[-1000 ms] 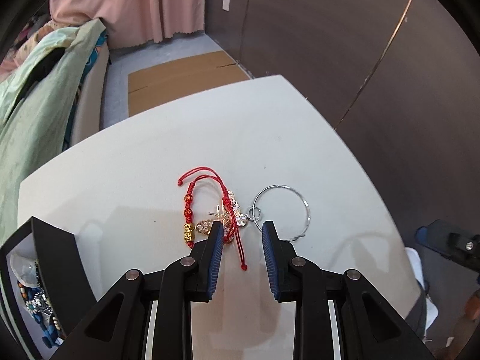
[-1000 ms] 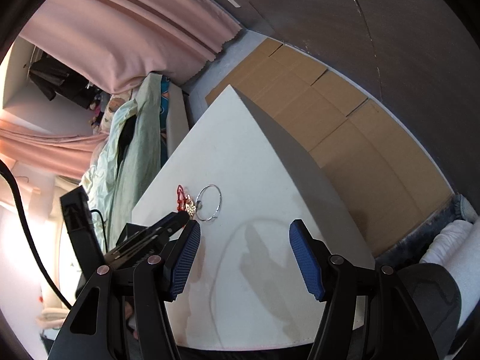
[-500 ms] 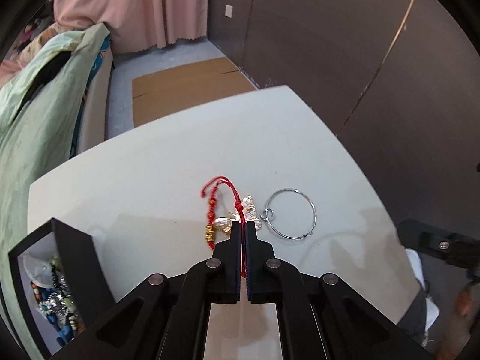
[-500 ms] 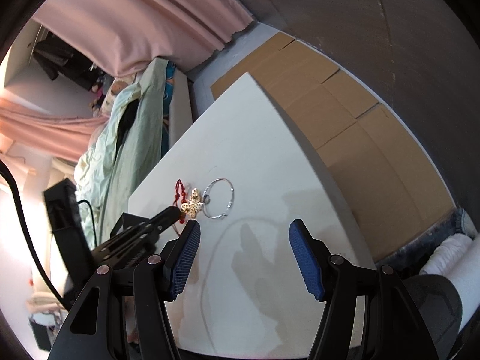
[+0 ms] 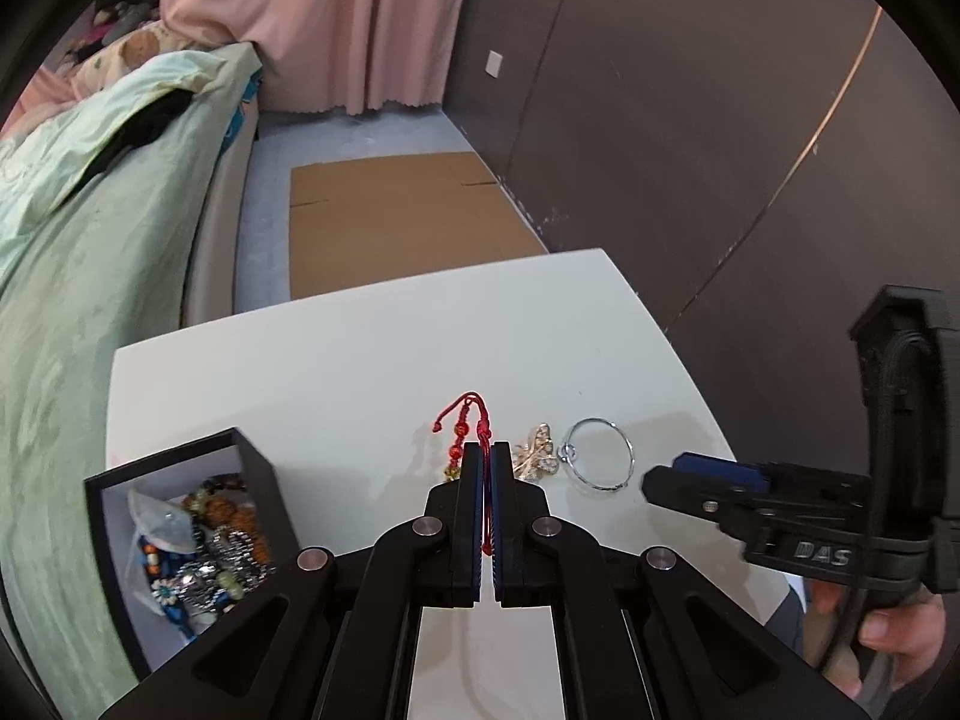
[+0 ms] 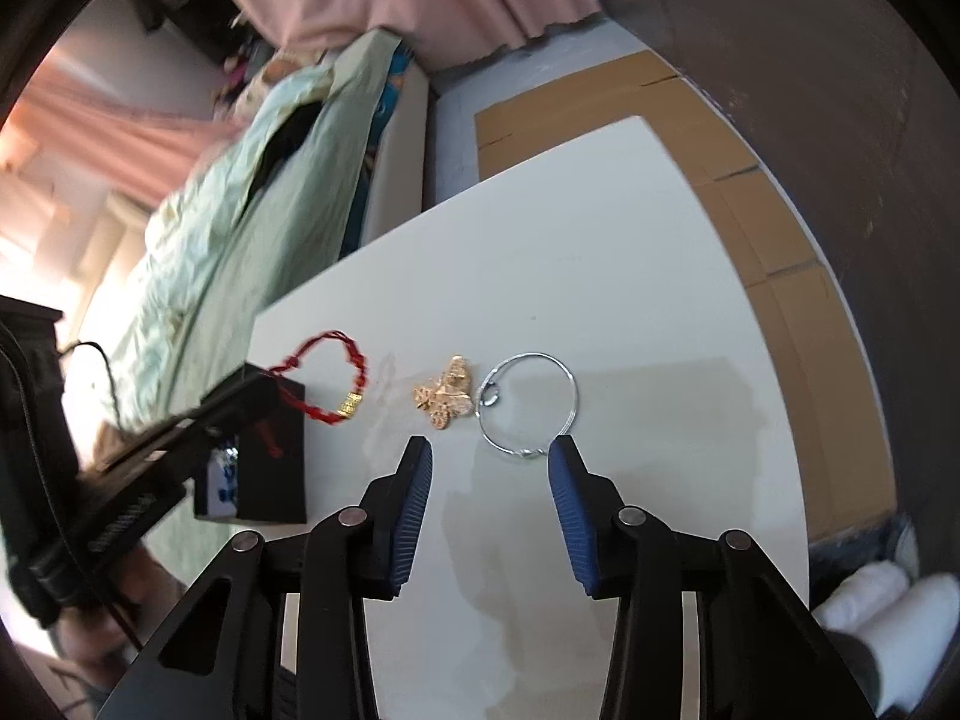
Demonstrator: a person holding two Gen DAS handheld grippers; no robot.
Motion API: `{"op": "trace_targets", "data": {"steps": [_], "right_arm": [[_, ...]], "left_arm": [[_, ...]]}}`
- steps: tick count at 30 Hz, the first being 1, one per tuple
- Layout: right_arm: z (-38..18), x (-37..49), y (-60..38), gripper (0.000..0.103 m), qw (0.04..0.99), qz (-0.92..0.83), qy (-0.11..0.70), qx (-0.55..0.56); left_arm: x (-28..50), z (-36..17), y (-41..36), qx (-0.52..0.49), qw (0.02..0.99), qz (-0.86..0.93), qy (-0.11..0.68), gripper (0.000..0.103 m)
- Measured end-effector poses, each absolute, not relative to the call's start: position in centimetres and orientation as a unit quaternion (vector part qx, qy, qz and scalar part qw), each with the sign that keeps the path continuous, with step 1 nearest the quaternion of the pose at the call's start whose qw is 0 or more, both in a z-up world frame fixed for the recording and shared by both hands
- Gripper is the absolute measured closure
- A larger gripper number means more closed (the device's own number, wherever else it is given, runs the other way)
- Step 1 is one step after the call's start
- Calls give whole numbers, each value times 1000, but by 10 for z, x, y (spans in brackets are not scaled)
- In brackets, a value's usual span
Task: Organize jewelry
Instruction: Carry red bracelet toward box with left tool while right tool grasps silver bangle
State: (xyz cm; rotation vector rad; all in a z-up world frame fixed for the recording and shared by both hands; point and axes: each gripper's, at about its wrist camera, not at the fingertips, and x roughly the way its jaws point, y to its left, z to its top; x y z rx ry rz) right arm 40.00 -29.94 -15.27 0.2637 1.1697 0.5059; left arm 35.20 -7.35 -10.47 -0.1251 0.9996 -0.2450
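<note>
The left gripper (image 5: 487, 450) has its fingers clamped on the cord of the red string bracelet (image 5: 465, 429), which hangs above the white worktop (image 5: 360, 360); the open jewelry box (image 5: 180, 516) sits at its nine o'clock. The right gripper (image 6: 489, 459) is closing its fingers on nothing, the silver bangle (image 6: 528, 405) and gold butterfly brooch (image 6: 445, 393) lying just beyond at twelve and eleven o'clock. That thin cord could slip free before reaching the box, and a low grab at the flat bangle could skid it into the brooch.
</note>
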Motion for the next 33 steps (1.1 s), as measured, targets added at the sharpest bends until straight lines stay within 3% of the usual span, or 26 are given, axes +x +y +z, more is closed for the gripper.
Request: {"op": "trace_targets", "data": {"steps": [4,9,20,26,33], "right_arm": [[-151,405,-283,61,794,244,553,66],[-155,410,-265,68,784,247,569,-2],[-169,421,-249,72,773,225,589,-73],[-171,422,-244,97,770,205,594,-113],[-160,419,-250,99,780,200,586,-89]], "left_arm": [[346,-98,-61,-76,870,-112,474,102],[335,-89,-45,-92,875,-106,463,102],[311,-65,-4,-119,888,-80,437,102],[300,-57,25,-133,894,-62,424,102],[299,-59,46,-152,892,-56,422,102]]}}
